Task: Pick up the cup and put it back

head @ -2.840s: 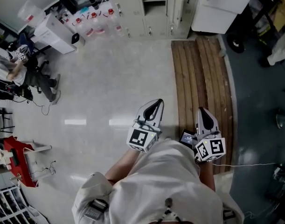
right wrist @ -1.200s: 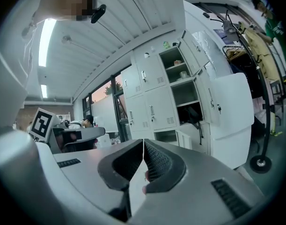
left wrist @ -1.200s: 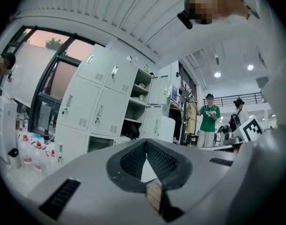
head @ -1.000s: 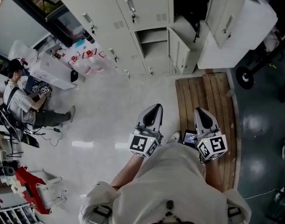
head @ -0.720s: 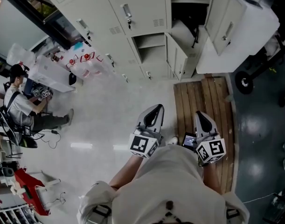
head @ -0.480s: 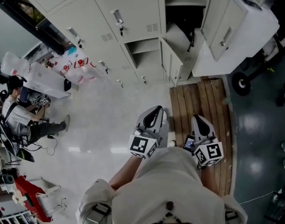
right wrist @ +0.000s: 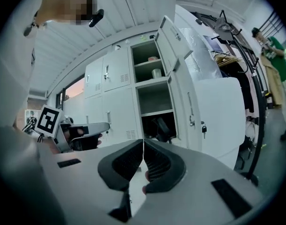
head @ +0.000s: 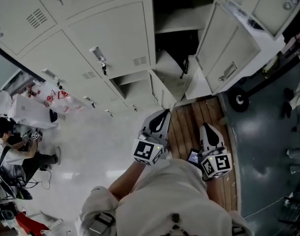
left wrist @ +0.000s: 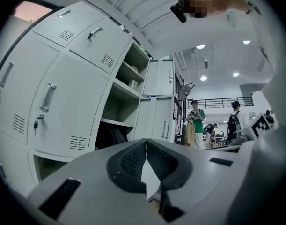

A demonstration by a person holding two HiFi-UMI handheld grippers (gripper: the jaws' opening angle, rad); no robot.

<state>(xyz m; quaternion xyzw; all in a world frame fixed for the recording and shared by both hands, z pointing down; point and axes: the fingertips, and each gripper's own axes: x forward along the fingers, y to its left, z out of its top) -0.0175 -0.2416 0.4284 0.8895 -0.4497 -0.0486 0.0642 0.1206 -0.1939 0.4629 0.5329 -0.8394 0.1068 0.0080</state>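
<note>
Small metallic cup (right wrist: 156,73) stands on upper shelf (right wrist: 153,82) of open grey metal locker (right wrist: 178,55), well apart from you. Left gripper (left wrist: 146,143), right gripper (right wrist: 143,143): fingers clenched, empty. Cup probably light, rigid, slick; take it mid-wall, squeeze gently.

— Where's the cup (right wrist: 156,73)?
— On a shelf (right wrist: 150,79) in the open locker (right wrist: 134,86) ahead, above the bag's (right wrist: 160,124) compartment.
— And the floor?
— A wooden pallet (head: 188,118) lies before that locker, under my right tongs (head: 207,129); my left tongs (head: 163,115) sit just left.
</note>
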